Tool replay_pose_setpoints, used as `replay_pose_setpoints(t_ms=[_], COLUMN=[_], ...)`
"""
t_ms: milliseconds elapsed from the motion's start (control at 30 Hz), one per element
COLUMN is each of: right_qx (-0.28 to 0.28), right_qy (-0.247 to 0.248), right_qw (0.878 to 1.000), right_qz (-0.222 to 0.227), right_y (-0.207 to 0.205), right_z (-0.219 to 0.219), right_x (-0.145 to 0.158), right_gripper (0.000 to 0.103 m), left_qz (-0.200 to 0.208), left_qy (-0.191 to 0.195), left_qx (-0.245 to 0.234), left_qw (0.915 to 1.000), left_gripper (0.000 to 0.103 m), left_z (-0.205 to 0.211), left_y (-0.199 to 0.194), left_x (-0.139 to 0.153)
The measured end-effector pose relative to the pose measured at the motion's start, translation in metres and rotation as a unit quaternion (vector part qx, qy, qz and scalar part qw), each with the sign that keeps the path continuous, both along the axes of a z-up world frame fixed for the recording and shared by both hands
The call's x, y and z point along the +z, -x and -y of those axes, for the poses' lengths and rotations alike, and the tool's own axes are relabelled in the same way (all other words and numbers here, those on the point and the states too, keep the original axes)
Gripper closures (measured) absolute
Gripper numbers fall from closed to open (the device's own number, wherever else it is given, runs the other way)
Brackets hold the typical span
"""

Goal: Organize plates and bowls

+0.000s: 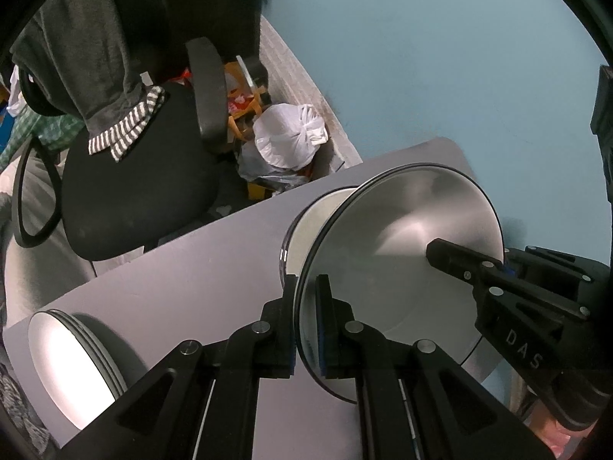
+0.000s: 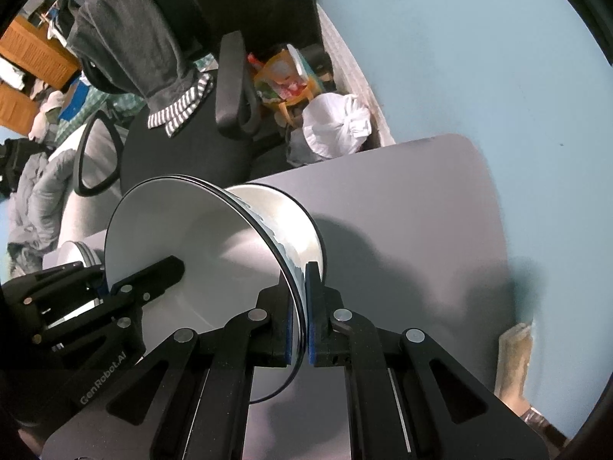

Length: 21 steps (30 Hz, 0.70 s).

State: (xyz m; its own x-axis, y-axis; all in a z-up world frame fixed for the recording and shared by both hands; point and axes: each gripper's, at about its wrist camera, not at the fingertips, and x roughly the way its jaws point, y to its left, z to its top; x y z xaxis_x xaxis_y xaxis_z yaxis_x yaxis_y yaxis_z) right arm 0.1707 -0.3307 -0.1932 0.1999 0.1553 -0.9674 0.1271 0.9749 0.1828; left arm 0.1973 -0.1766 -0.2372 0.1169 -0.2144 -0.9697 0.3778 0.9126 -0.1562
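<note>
- A stack of plates (image 1: pixel 72 356) lies on the grey table (image 1: pixel 184 283), far left.
- Your left gripper (image 1: pixel 306 329) pinches the near left rim of the bowl (image 1: pixel 398 245), held between both grippers.
- Your right gripper (image 2: pixel 297 329) pinches the opposite rim; the stack lies left, nearer your left hand.

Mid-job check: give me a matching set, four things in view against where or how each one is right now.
Things:
1. plate
2. stack of plates
3. white bag
4. grey cloth

States:
A. draped over the chair back
B. resting on the table, held by neither tool
C. clamped at opposite rims by the left tool and right tool
D. knotted shut, beyond the table's far edge

Pairs: 1-C, 2-B, 3-D, 4-A.
</note>
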Motion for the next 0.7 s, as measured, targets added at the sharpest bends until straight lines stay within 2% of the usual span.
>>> replay_pose_setpoints(t_ms=[267,700], right_qx=[0.001,0.005], right_qy=[-0.008,-0.016], right_qw=[1.0,0.999], right_qz=[-0.021,-0.038], right_y=[-0.01,-0.018], right_z=[0.003,0.004], right_x=[-0.012,-0.019], right_gripper=[0.098,0.098], left_qz=[-0.018,-0.015], left_qy=[-0.009,-0.033], left_qx=[0.005,-0.001], left_qw=[0.9998,0.9993], left_gripper=[0.095,0.095], left_z=[0.003,0.008], left_y=[-0.01,-0.015], left_x=[-0.01,-0.018])
